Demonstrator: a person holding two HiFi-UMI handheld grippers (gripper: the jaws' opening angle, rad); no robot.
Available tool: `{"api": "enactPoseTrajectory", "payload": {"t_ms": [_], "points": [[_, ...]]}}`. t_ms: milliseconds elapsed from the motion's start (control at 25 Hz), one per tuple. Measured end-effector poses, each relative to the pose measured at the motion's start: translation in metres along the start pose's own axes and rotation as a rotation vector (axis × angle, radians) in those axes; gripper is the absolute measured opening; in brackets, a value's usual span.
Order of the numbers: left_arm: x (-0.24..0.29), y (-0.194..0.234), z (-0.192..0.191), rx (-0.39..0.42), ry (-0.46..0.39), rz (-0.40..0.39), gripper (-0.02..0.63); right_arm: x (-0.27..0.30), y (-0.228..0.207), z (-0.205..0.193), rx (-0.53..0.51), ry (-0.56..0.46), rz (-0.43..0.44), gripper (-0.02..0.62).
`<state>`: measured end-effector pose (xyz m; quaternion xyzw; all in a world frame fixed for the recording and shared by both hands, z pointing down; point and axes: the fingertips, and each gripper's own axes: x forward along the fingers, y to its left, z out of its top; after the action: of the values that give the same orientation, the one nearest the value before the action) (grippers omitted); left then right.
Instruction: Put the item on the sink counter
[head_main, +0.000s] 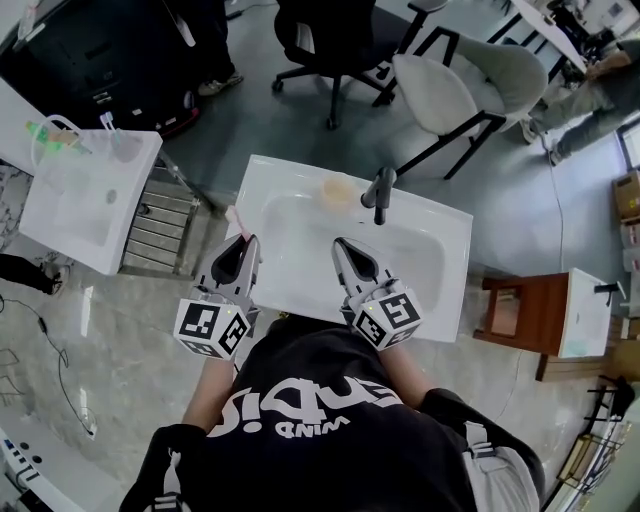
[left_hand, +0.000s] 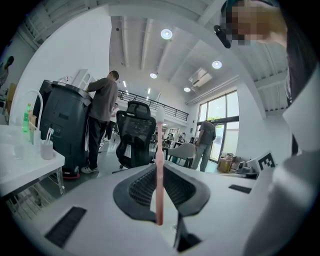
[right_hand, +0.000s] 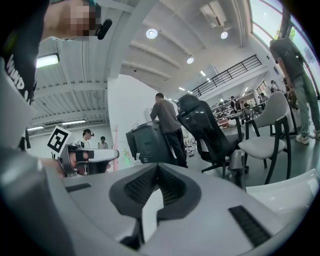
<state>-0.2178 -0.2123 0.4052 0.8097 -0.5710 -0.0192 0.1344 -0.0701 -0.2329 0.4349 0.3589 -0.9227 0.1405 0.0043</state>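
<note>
A pink toothbrush (left_hand: 159, 150) stands upright between the jaws of my left gripper (left_hand: 158, 186), which is shut on its handle. In the head view the left gripper (head_main: 240, 248) hovers over the left rim of the white sink counter (head_main: 445, 285), and the toothbrush head (head_main: 233, 218) pokes out past the jaw tips. My right gripper (head_main: 345, 252) hangs over the basin's near middle, shut, with nothing in it. In the right gripper view its jaws (right_hand: 156, 187) meet, with nothing held between them.
A beige cup (head_main: 337, 192) and a dark faucet (head_main: 379, 193) stand at the sink's far edge. A second white sink (head_main: 60, 215) with a cup of brushes (head_main: 113, 140) is at the left. A white chair (head_main: 470, 80), a black office chair (head_main: 330, 40) and a wooden stand (head_main: 520, 312) surround the sink.
</note>
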Motion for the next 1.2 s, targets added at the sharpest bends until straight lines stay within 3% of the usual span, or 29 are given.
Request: {"api": "enactPoseTrajectory", "payload": {"t_ms": [760, 1200], "points": [[0.032, 0.038, -0.072, -0.007, 0.265, 0.103, 0.054, 0.006, -0.011, -0.004, 0.031, -0.012, 0.030, 0.018], [0.047, 0.084, -0.131, -0.037, 0.437, 0.185, 0.054, 0.011, -0.014, -0.007, 0.037, 0.000, 0.041, 0.018]]}}
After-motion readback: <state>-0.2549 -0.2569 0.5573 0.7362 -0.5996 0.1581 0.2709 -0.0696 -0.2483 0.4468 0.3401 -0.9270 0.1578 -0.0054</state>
